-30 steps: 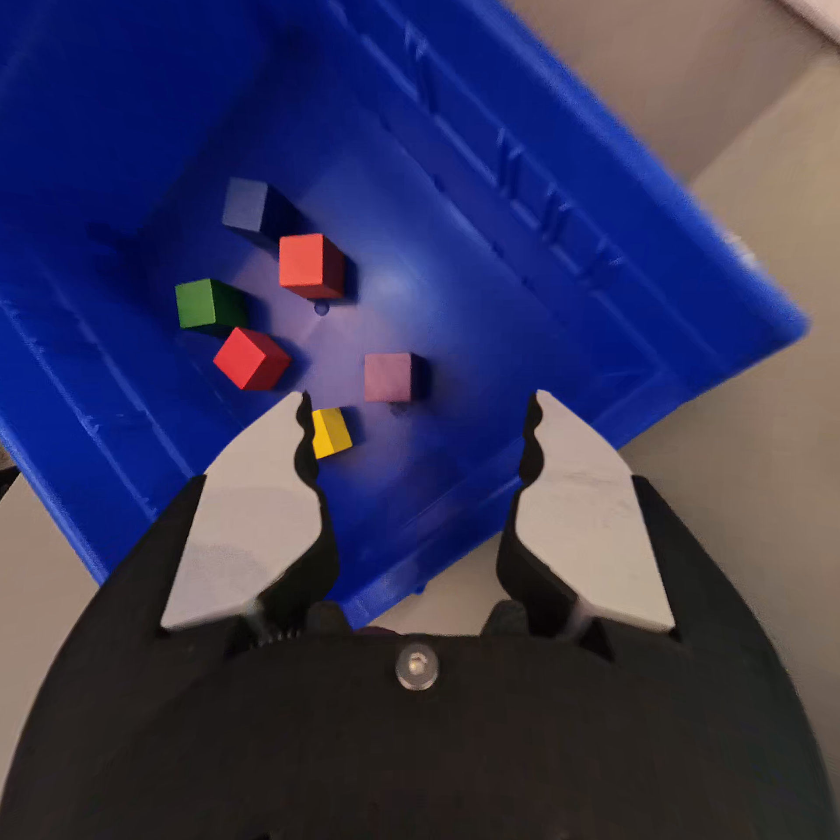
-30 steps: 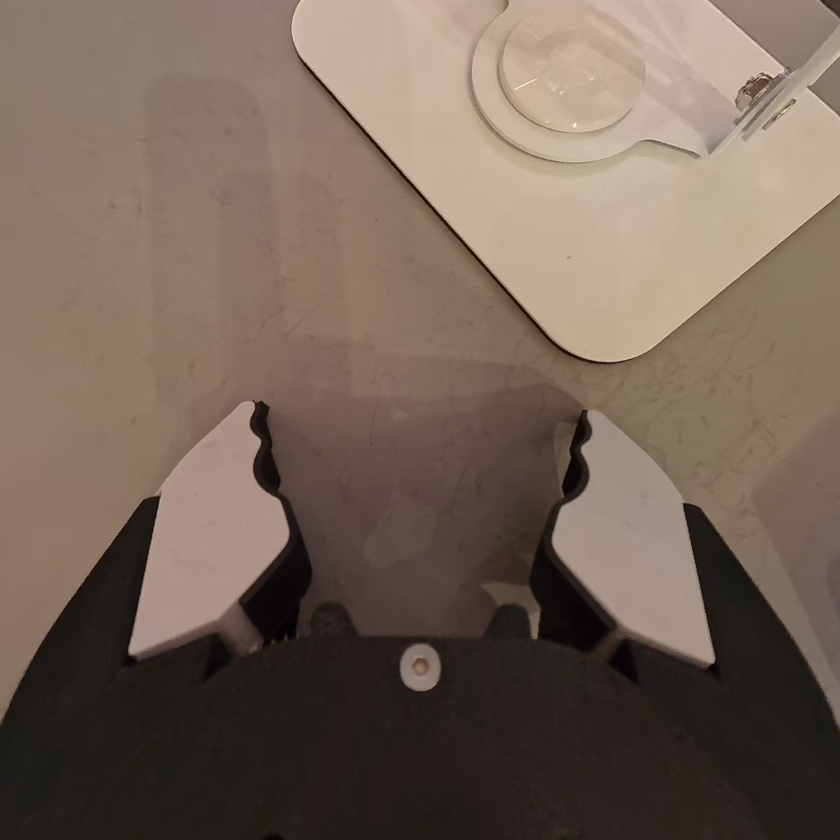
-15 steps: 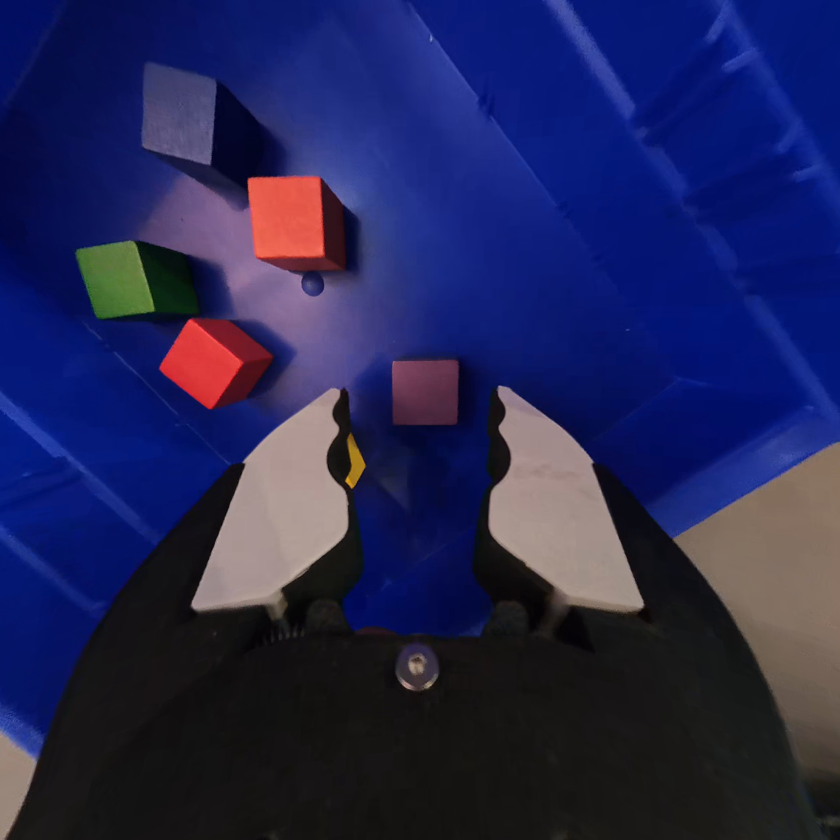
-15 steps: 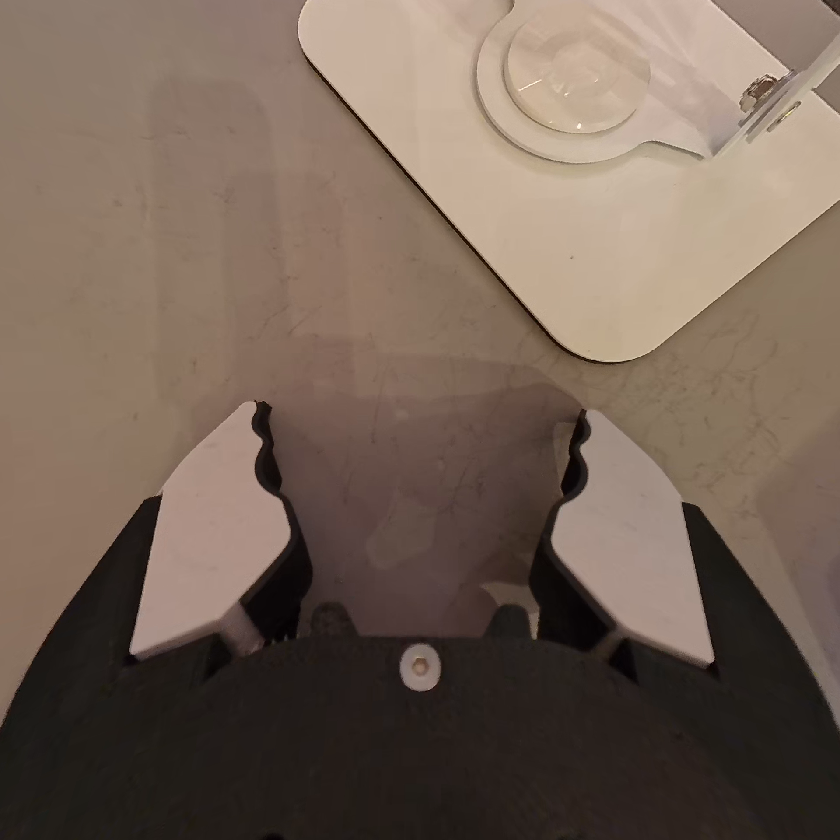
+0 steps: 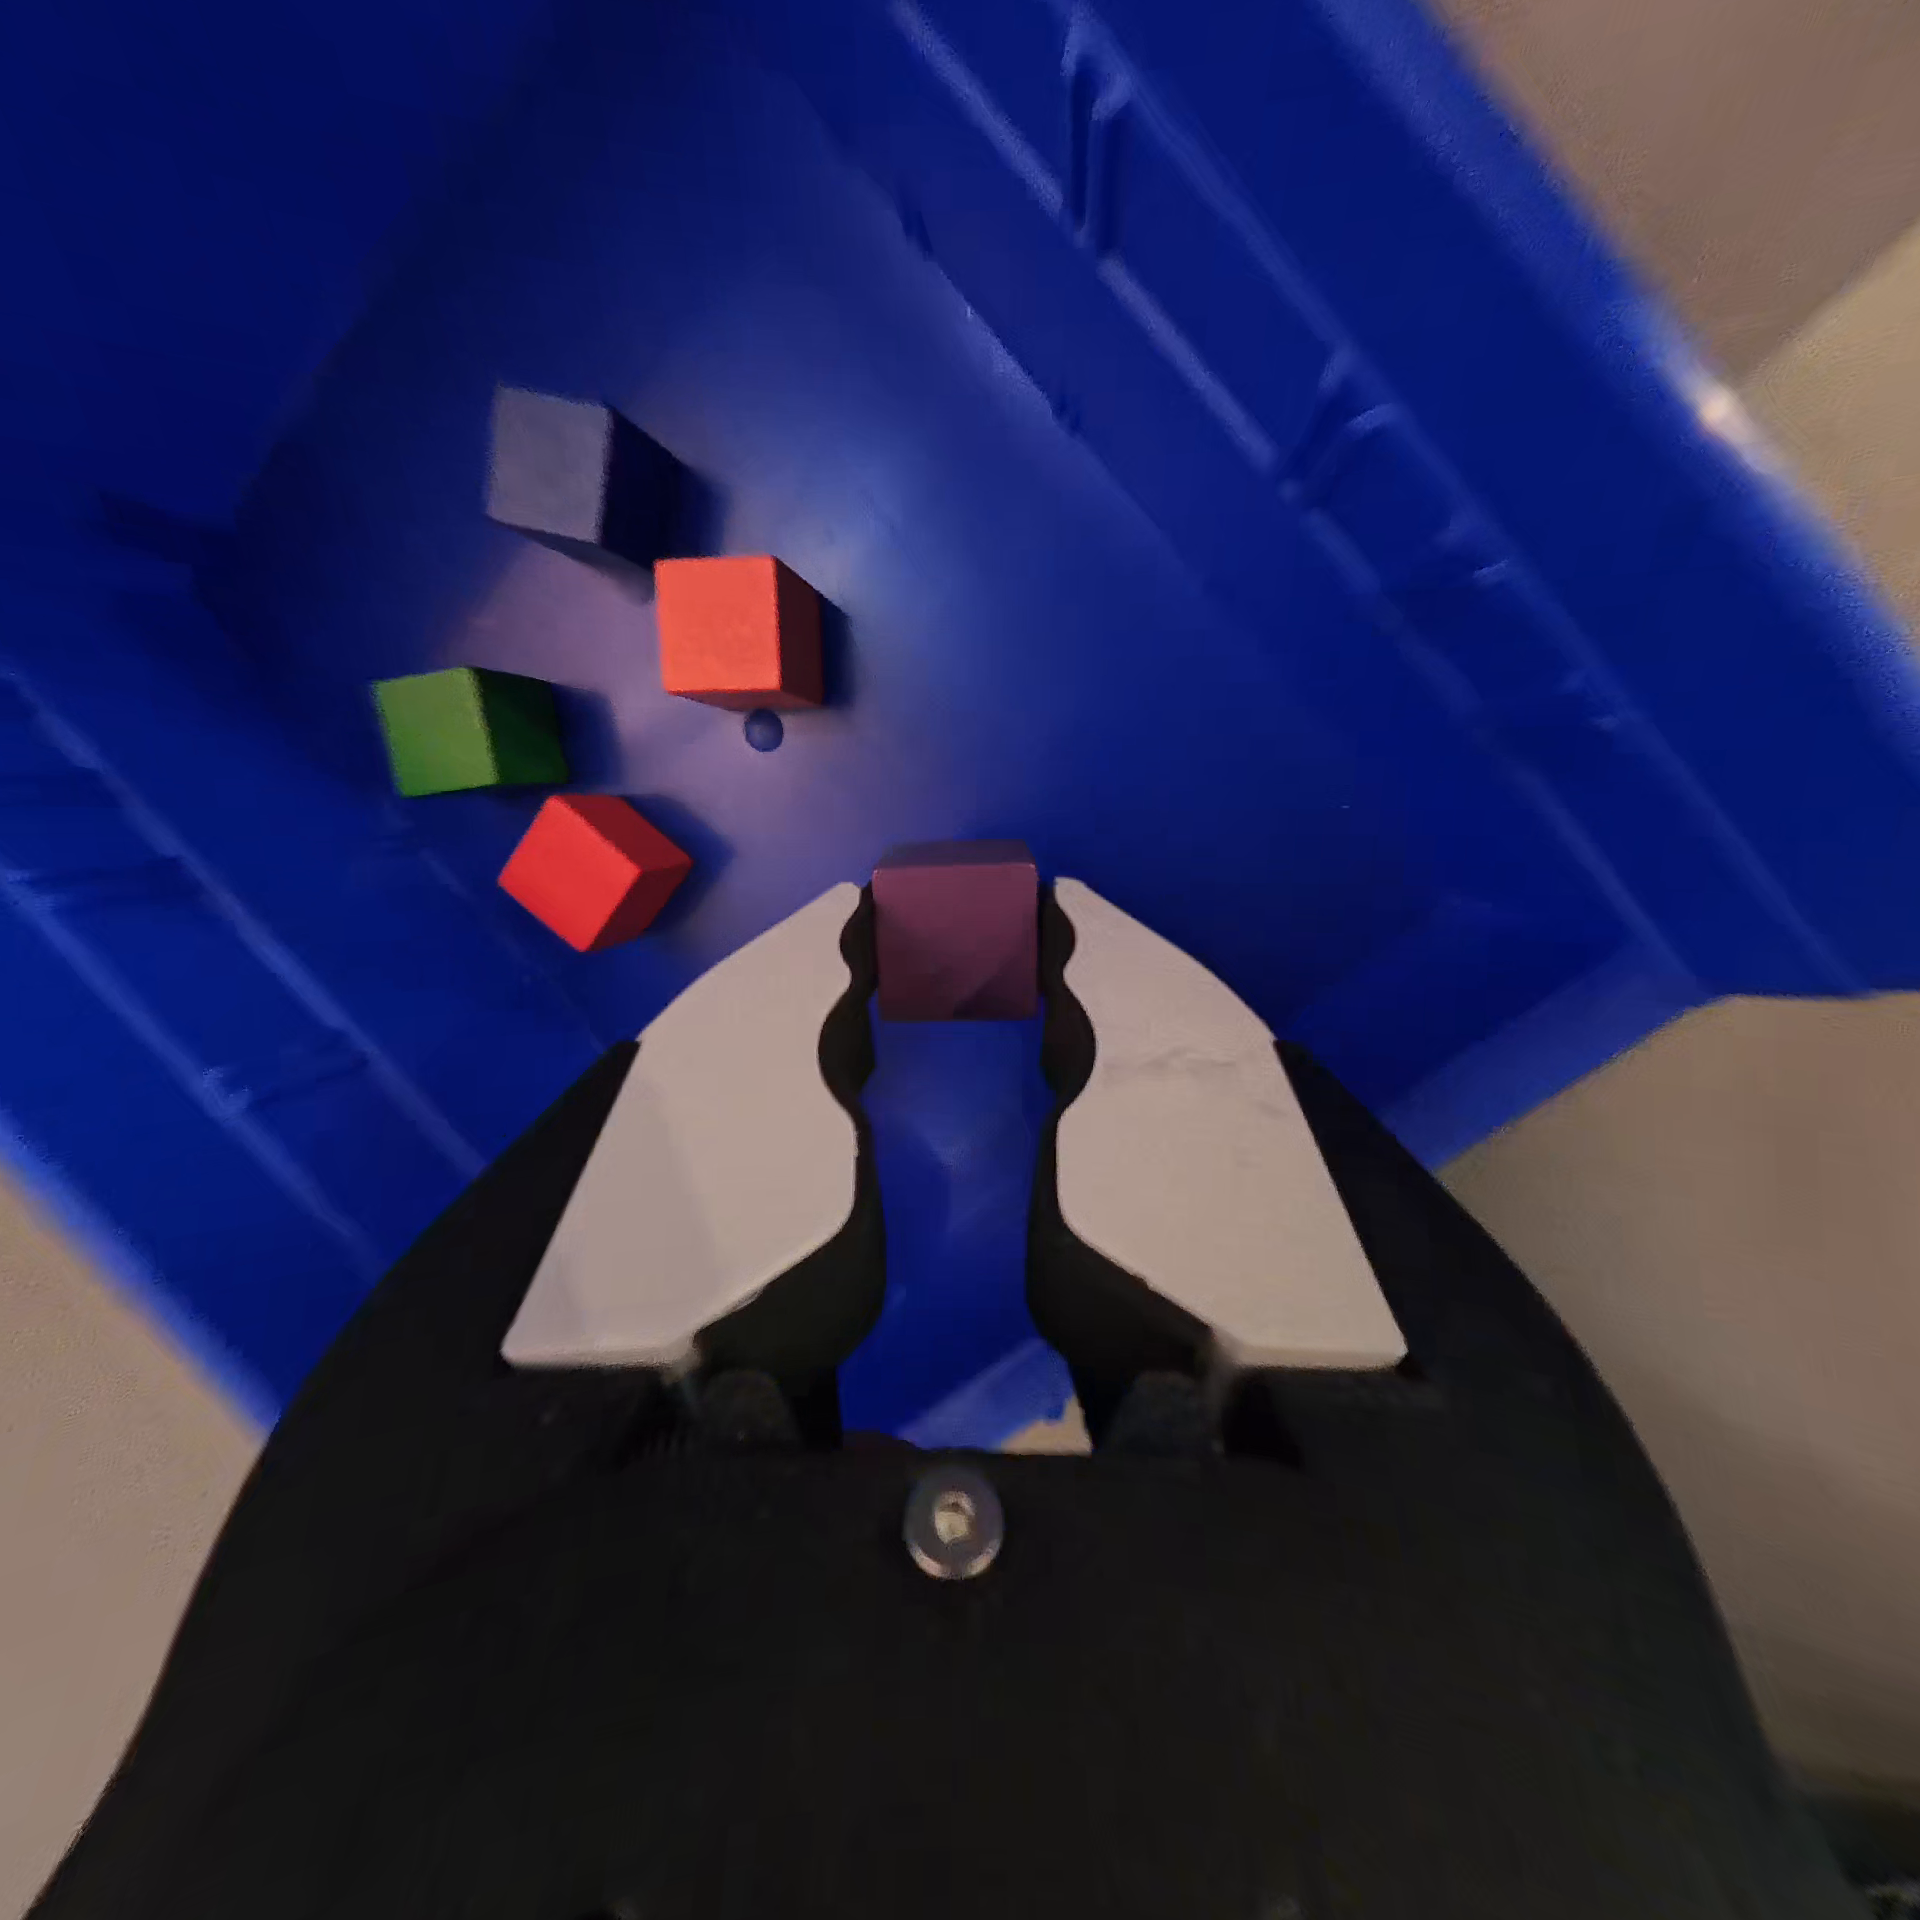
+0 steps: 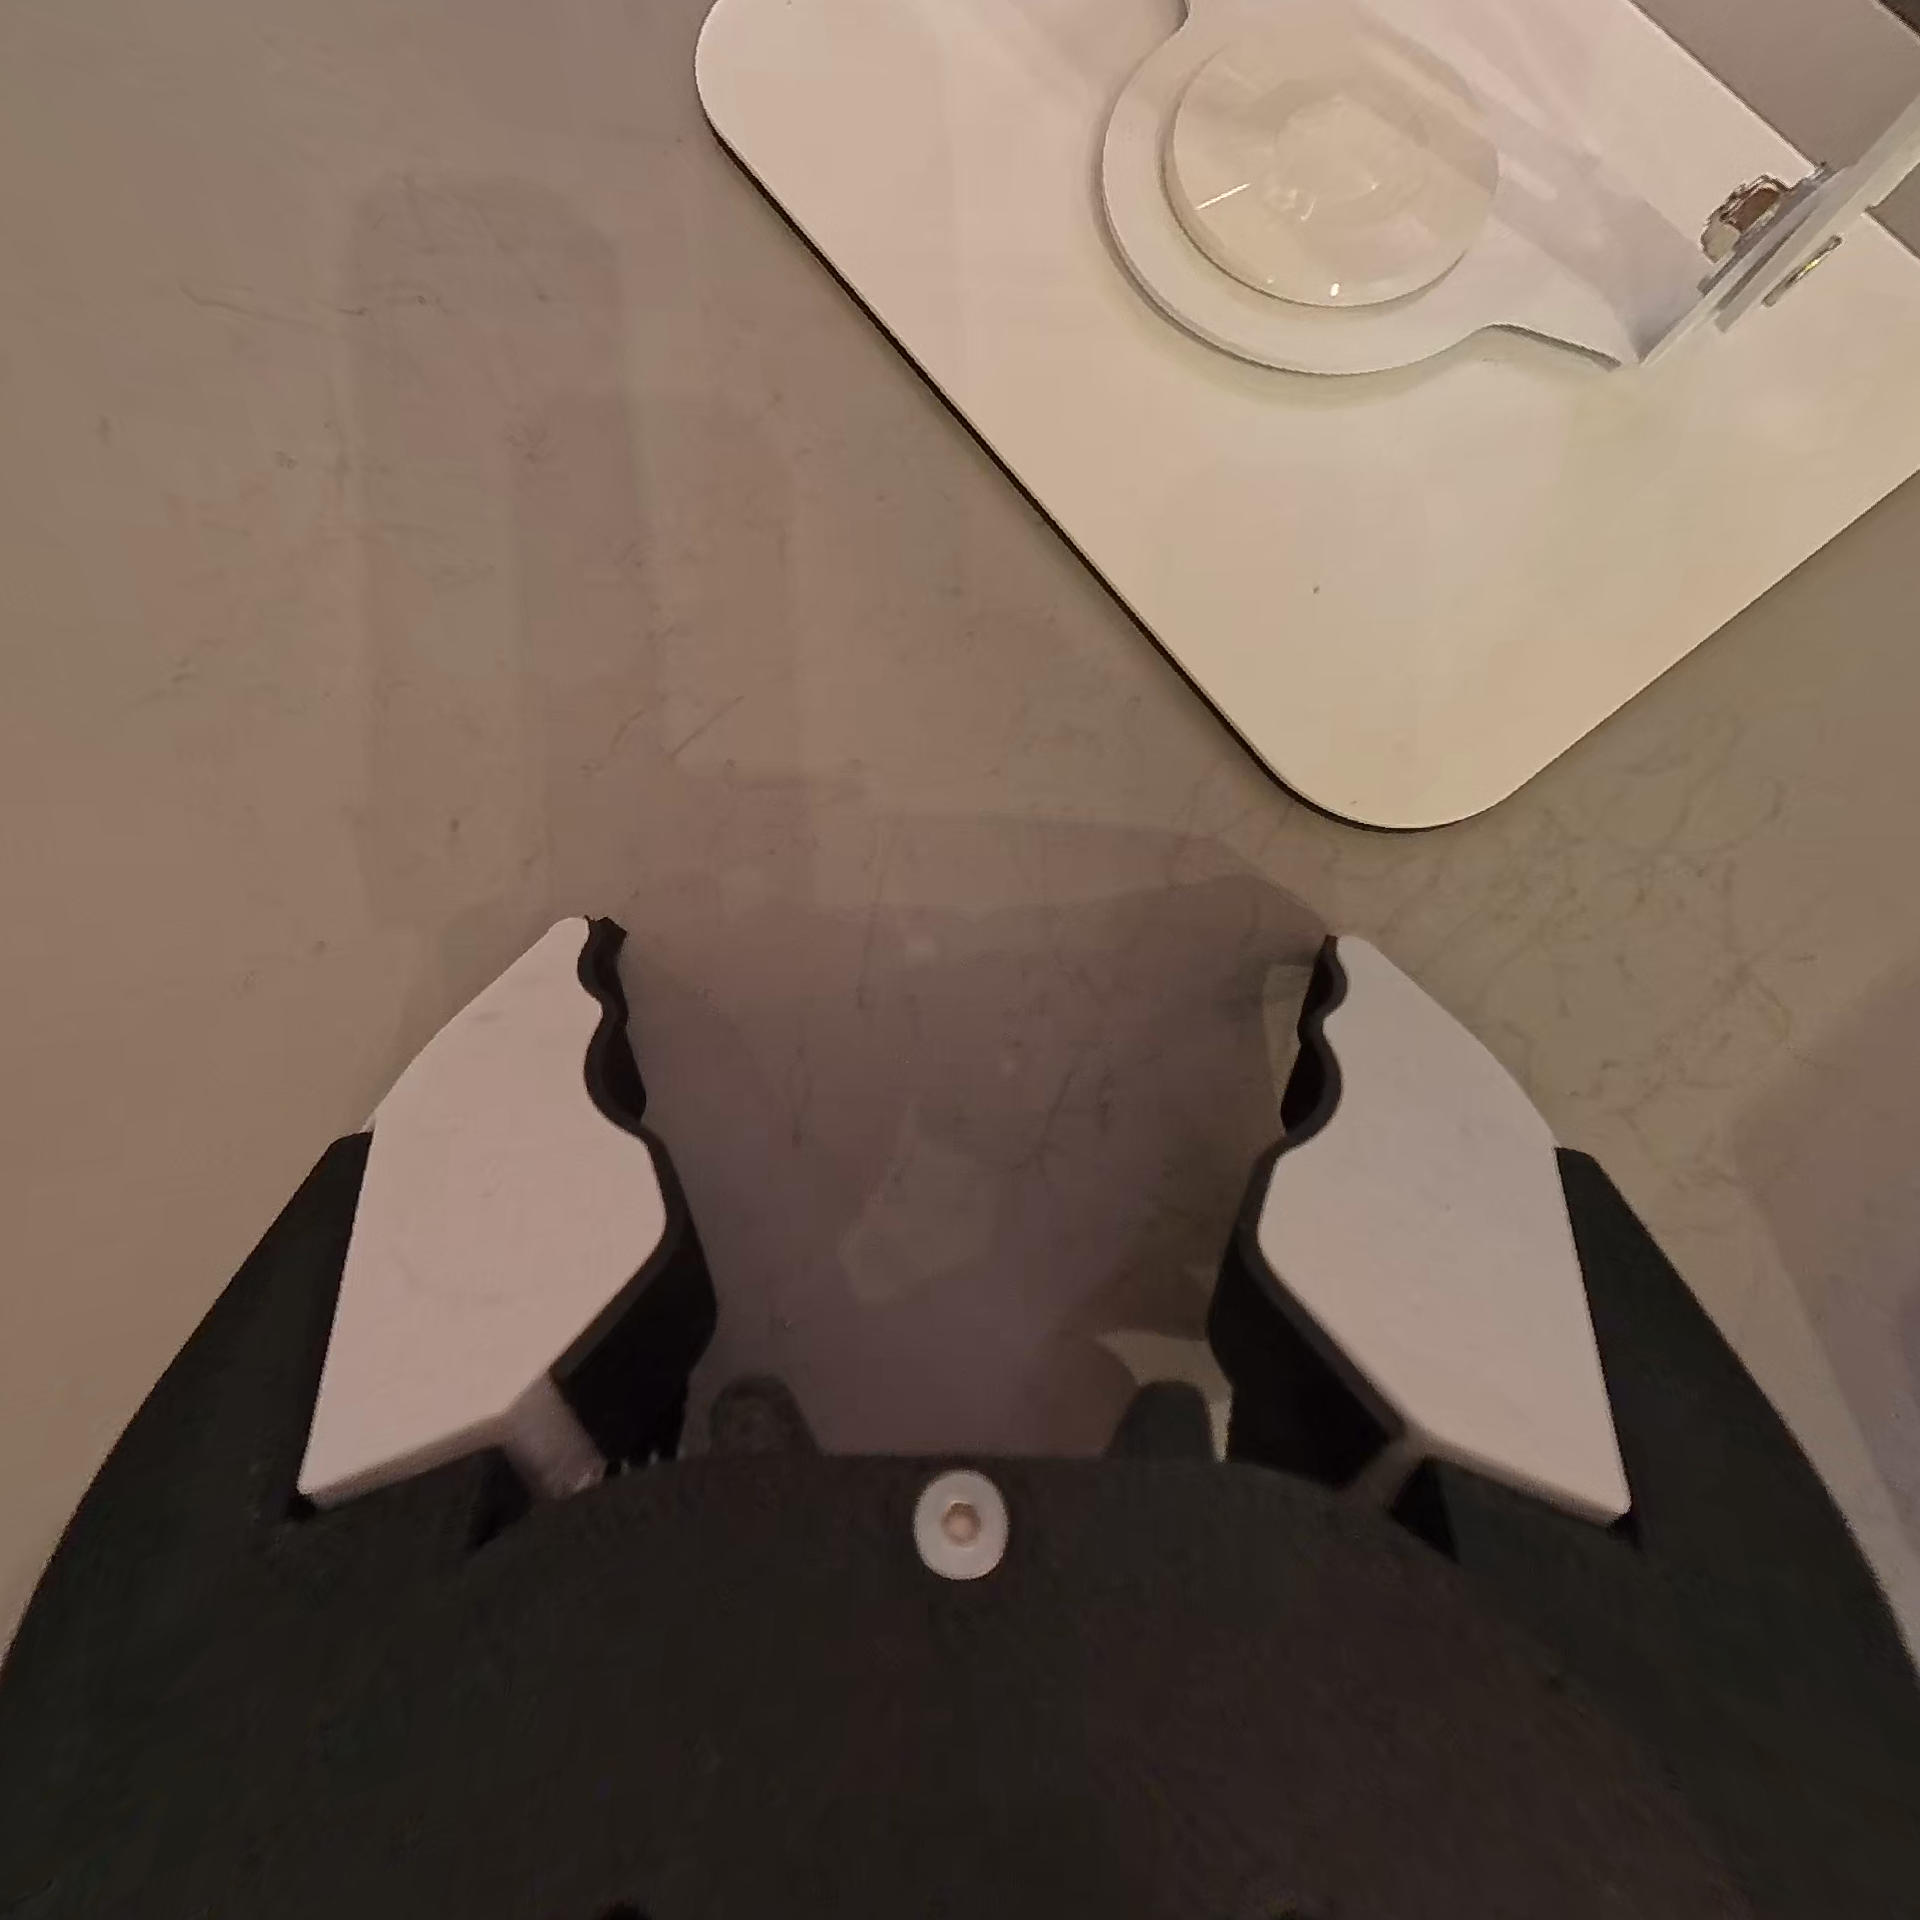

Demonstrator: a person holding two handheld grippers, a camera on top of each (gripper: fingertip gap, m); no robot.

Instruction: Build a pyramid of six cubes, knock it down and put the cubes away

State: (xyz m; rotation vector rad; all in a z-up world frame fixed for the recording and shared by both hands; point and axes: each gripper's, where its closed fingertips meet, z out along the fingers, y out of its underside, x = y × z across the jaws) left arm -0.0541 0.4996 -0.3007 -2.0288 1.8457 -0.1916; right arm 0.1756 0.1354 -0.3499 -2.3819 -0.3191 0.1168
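Gripping a purple cube (image 5: 954,935), my left gripper (image 5: 954,914) has both pads pressed against its sides, the cube sitting right at the fingertips (image 5: 821,935) over the blue bin (image 5: 1195,520). From that cube, a red cube (image 5: 587,868) lies at nine o'clock on the bin floor, close by but apart. Farther out at ten o'clock sits a green cube (image 5: 468,730). An orange cube (image 5: 732,629) rests toward eleven o'clock, and beyond it, along the same line, a dark blue cube (image 5: 551,465) sits deepest in the bin. None of these four touch one another. I cannot spot a yellow cube in this view. The bin's ribbed wall runs from twelve to three o'clock, and beige table (image 5: 1714,1351) shows at four and eight o'clock outside the rim.

My right gripper (image 6: 961,940) is spread wide, fingers well apart with only bare table (image 6: 312,520) between them. At one o'clock from it lies a white board (image 6: 1351,571) with rounded corners, carrying a clear round disc (image 6: 1335,197) in a white ring near its far side.
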